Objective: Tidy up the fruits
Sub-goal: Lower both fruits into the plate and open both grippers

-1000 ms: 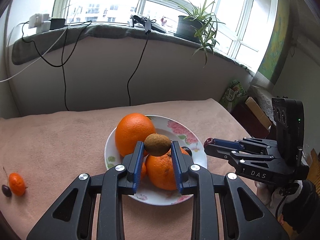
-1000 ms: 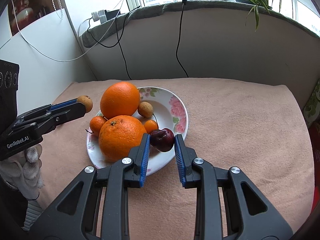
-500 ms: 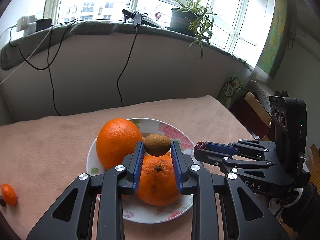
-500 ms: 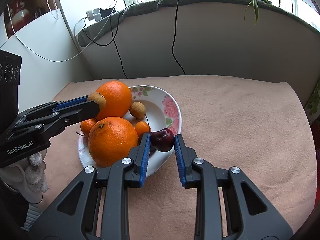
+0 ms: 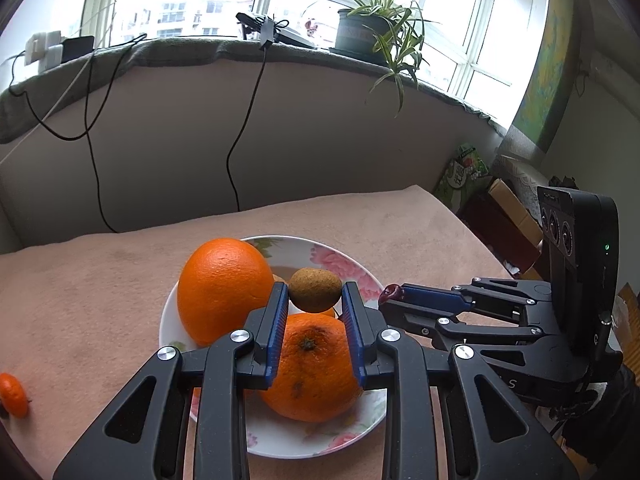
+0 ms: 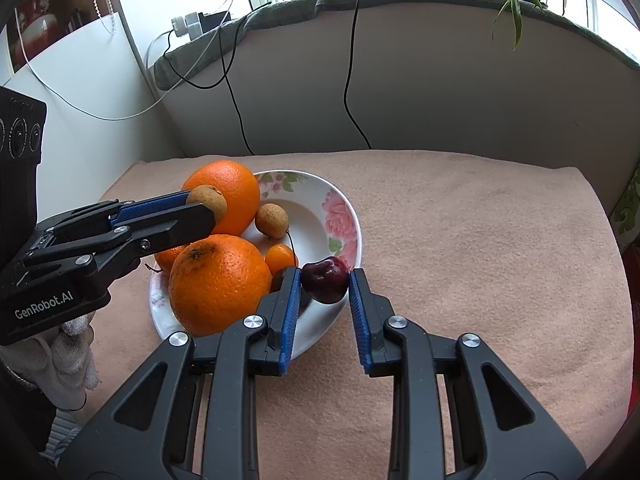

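A flowered white plate (image 5: 360, 276) (image 6: 340, 216) on the pink cloth holds two big oranges (image 5: 224, 288) (image 6: 218, 284), a small brown fruit (image 6: 272, 221), a small orange fruit (image 6: 280, 258) and a dark cherry partly hidden behind my right finger. My left gripper (image 5: 315, 292) is shut on a brown round fruit (image 5: 315, 290) (image 6: 208, 202), held above the oranges. My right gripper (image 6: 325, 280) is shut on a dark red cherry (image 6: 325, 280) (image 5: 390, 292) over the plate's near right rim.
One small tangerine (image 5: 14, 394) lies on the cloth at the far left. A wall with hanging black cables (image 5: 240, 140) backs the table, under a sill with a potted plant (image 5: 360, 32). Boxes and bags (image 5: 496, 208) stand past the table's right edge. A gloved hand (image 6: 60, 360) holds the left gripper.
My left gripper has carried the brown fruit rightward to above the oranges on the plate. The right gripper with the cherry has edged slightly closer over the plate rim.
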A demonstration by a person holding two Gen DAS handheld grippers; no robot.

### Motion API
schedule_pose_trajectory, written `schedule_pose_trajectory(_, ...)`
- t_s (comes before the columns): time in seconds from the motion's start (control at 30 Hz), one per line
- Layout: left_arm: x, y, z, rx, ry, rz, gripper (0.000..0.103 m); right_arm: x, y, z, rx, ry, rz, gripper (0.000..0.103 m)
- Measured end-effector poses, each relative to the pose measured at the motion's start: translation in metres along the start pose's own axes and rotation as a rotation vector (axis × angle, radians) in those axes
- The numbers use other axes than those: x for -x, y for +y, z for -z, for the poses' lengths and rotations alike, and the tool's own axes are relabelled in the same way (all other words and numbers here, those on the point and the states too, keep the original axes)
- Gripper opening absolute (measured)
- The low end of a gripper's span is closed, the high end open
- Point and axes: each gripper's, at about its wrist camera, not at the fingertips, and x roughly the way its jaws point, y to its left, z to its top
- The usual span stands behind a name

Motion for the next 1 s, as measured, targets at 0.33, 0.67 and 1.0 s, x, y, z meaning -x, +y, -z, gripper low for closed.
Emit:
schedule_pose_trajectory(0.33,0.001,-0.001,-0.002,-0.001,-0.009,-0.002,0.026,0.001,0.003,-0.001,0.013,-0.006,0.009,0.026)
schedule_pose_trajectory(0.67,0.008,-0.002,-0.001,-0.002,-0.024,-0.009,0.056,0.008,0.007,0.000,0.031,-0.031,0.030,0.067)
schedule_pose_trajectory(1.0,0.018,-0.011,-0.004,-0.026,-0.050,-0.085,0.076,0.016,0.017,-0.002,0.058,-0.049,0.044,0.086)
